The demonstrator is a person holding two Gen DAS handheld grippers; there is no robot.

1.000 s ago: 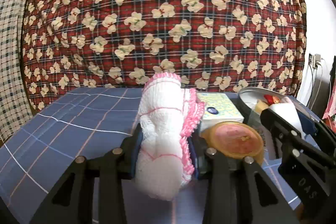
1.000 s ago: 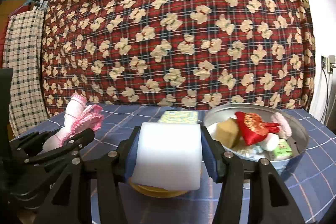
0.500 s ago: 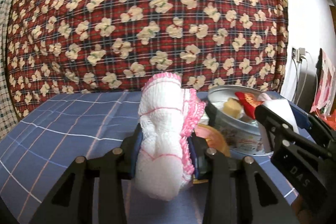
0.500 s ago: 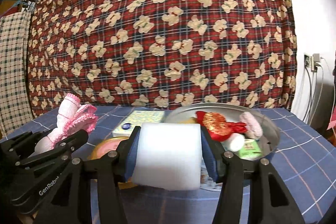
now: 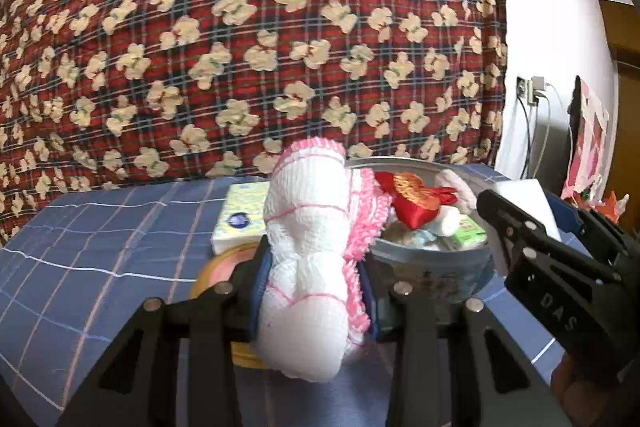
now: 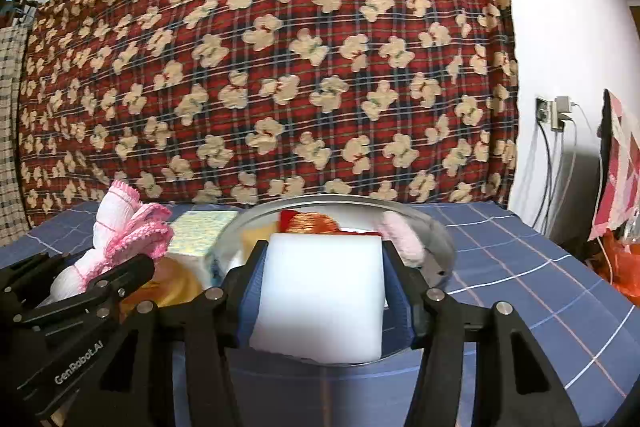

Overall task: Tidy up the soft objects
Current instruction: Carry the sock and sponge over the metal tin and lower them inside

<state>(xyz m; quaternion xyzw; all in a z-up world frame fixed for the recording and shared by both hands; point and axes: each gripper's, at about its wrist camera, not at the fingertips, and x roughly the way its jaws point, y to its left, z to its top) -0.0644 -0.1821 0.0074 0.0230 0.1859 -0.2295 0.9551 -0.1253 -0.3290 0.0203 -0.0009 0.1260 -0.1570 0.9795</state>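
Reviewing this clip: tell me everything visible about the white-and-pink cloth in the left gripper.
The white-and-pink cloth is a soft, crinkled knit, white with thin pink lines and a frilly pink edge on its right side. It is bunched into an upright roll, clamped at its middle between the pads of the left gripper, its top and bottom bulging past them. It hangs above the blue checked tablecloth, in front of the metal basin, touching nothing but the pads as far as these views show.

Being counted: two grippers, left and right; one rolled white-and-pink cloth; one white sponge block; one metal basin; one tissue pack; one red pouch.
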